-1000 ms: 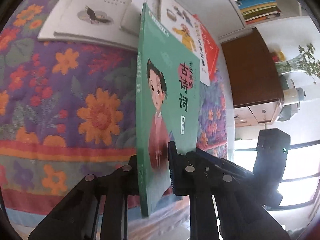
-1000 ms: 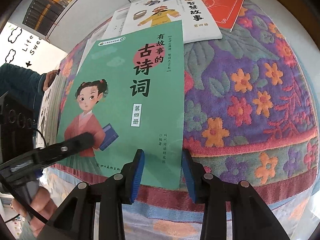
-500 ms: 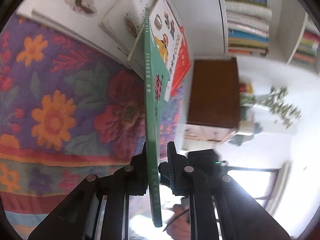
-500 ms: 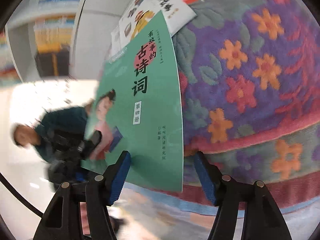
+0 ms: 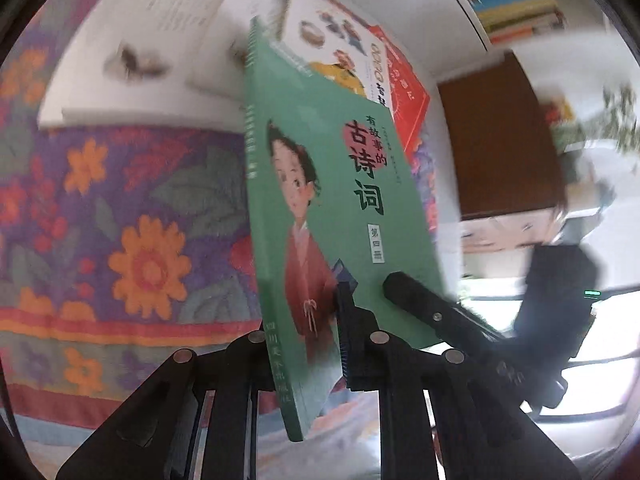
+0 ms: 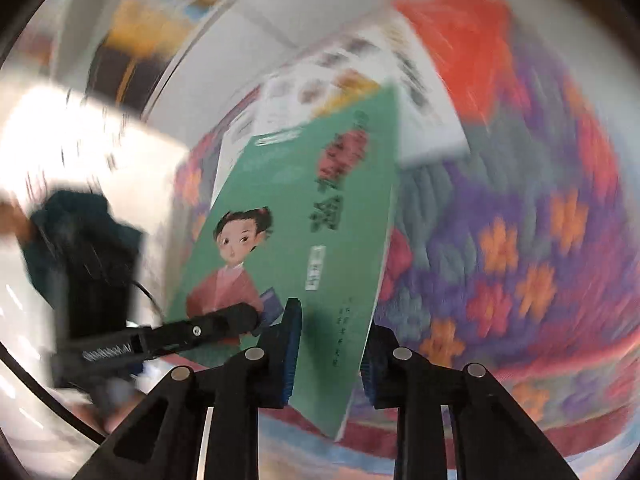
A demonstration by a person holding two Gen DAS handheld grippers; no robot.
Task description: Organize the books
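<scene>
Left gripper is clenched on the lower spine edge of the thin green paperback book with a cartoon girl on the cover, holding it on edge, off the quilt. Right gripper straddles the same book's bottom fore-edge corner; whether its pads actually bite, I cannot tell, the view is smeared by motion.

Handling, my read: light, thin softcover, glossy so likely slick, and it will flex if pinched at one corner only. Spine side is the stiffest hold.

Legible on the cover: "有故事的古诗词", "第四册". Spine print too blurred.

Underneath: purple floral quilted cloth with orange flowers. Further back: white illustrated book, cover text not readable, overlapping a red book; open white picture book. Beyond, a brown wooden cabinet and shelved books.
</scene>
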